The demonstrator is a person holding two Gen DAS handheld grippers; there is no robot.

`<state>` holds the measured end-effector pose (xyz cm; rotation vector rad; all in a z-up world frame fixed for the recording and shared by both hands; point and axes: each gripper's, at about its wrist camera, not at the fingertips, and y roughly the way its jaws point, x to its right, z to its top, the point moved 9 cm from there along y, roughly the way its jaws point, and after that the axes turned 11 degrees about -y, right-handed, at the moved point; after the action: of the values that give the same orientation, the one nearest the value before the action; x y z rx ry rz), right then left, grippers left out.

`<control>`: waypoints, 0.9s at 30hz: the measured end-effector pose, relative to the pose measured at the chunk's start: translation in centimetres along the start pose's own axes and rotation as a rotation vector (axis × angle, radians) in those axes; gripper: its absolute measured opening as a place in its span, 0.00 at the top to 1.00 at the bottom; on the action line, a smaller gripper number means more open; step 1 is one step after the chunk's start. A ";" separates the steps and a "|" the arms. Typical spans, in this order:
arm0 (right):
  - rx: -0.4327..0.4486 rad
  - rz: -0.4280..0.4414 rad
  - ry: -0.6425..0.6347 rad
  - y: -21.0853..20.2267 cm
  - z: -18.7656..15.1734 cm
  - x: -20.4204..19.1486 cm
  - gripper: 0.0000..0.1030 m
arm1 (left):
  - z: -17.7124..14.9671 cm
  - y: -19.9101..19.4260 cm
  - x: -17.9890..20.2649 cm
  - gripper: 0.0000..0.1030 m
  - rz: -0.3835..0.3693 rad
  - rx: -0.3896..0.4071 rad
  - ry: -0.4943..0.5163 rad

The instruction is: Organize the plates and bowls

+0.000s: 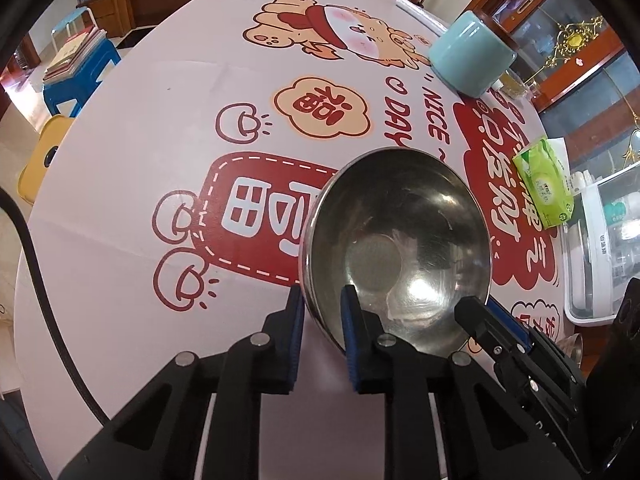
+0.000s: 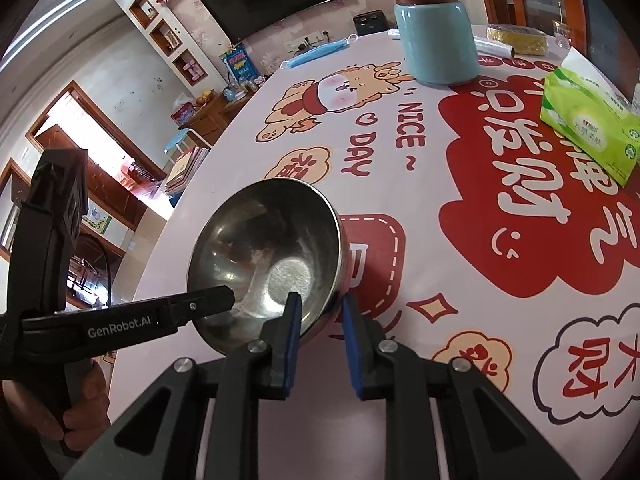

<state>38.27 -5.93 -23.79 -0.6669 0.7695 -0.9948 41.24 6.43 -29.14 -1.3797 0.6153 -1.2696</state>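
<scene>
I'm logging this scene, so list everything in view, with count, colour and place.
steel bowl: one, silver, near table edge, rim between both grippers' fingers
jar: one, pale blue with brown lid, far side
tissue pack: one, green, right side
face mask: one, blue, far edge
tablecloth: one, pink with red cartoon print, covering table
stool: one, blue, on the floor, stacked with books
left gripper: black, blue fingers, clamping bowl rim
right gripper: same, clamping opposite rim
hand: one, holding left gripper's handle

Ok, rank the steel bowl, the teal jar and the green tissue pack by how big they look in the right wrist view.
1. steel bowl, largest, though it sits nearest the camera
2. teal jar and green tissue pack: these look too alike to rank
</scene>
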 end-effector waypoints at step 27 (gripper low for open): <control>-0.016 0.058 -0.013 -3.7 -1.6 -2.6 0.86 | -4.5 -3.7 -1.7 0.85 0.037 -0.024 0.006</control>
<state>34.36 -5.27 -21.11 -0.6610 0.7816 -0.9314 35.59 7.30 -27.12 -1.3786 0.6592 -1.2406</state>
